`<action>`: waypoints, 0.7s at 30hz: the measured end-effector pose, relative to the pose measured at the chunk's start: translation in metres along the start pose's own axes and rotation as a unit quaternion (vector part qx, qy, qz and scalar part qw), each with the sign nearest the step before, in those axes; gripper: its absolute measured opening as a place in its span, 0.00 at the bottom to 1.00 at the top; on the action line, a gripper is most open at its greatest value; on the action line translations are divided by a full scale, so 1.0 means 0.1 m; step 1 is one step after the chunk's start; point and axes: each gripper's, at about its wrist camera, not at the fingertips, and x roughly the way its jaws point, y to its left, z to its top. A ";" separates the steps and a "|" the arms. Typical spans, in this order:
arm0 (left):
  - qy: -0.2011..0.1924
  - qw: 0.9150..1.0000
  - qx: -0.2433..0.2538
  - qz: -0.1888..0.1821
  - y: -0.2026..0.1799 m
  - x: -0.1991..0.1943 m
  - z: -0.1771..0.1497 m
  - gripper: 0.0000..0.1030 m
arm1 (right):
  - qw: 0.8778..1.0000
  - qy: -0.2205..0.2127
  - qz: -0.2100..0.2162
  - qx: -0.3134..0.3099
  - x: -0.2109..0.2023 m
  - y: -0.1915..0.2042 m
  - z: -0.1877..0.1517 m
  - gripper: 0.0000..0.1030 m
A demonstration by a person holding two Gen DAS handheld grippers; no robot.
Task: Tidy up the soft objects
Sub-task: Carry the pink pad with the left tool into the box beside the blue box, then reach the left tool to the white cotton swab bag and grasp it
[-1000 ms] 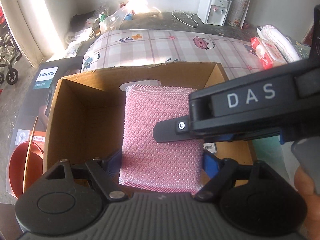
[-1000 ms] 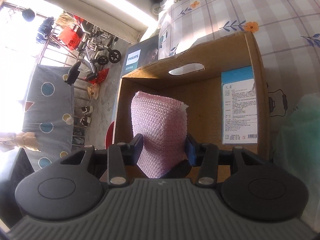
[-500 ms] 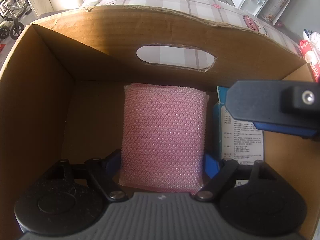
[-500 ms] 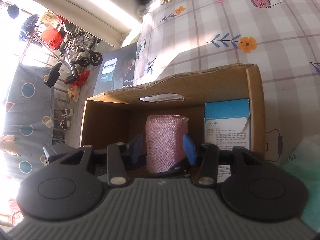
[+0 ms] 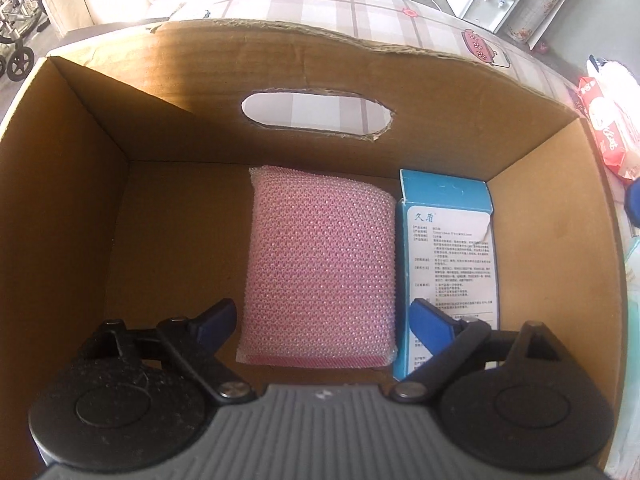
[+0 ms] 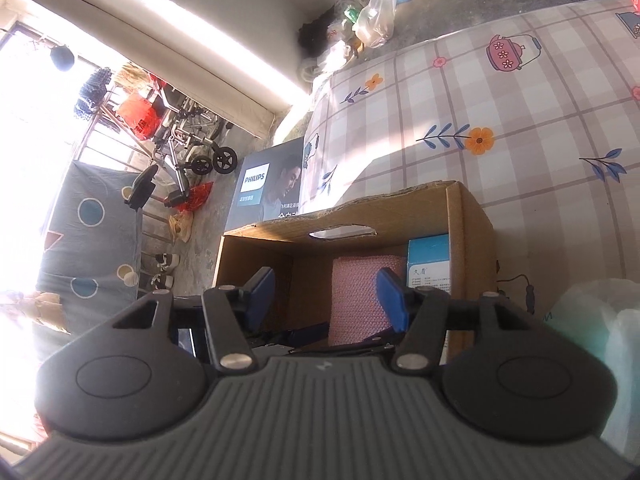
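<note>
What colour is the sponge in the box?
Pink, with a bumpy mesh texture; the sponge shows best in the left wrist view.

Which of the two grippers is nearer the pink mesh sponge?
Left. The left gripper straddles the pink mesh sponge, jaws opening; the right gripper, also opening, hangs back outside the cardboard box.

The right gripper [image 6: 326,298] hangs above an open brown cardboard box [image 6: 472,248], its blue-padded jaws opening with nothing between them. Beyond its right pad stands a pink knitted sponge [image 6: 356,300]; a blue printed carton [image 6: 428,264] sits right of that.
</note>
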 end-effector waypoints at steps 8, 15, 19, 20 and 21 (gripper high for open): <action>-0.054 0.998 -0.014 -0.005 0.00 -0.47 -0.13 0.91 | 0.999 -0.029 0.040 0.021 -0.46 -0.19 -0.37 0.58; -0.115 0.993 0.014 -0.031 -0.33 -0.99 -0.24 0.91 | 0.996 -0.067 0.060 0.028 -0.98 -0.46 -0.74 0.59; -0.129 0.989 0.044 -0.059 -0.71 -1.10 -0.26 0.91 | 0.993 -0.095 0.051 0.042 -1.37 -0.76 -0.88 0.59; -0.131 0.988 0.053 -0.062 -0.78 -1.14 -0.30 0.91 | 0.992 -0.105 0.045 0.046 -1.51 -0.87 -0.92 0.59; -0.133 0.987 0.065 -0.065 -0.90 -1.17 -0.35 0.91 | 0.992 -0.113 0.039 0.049 -1.61 -0.95 -0.95 0.59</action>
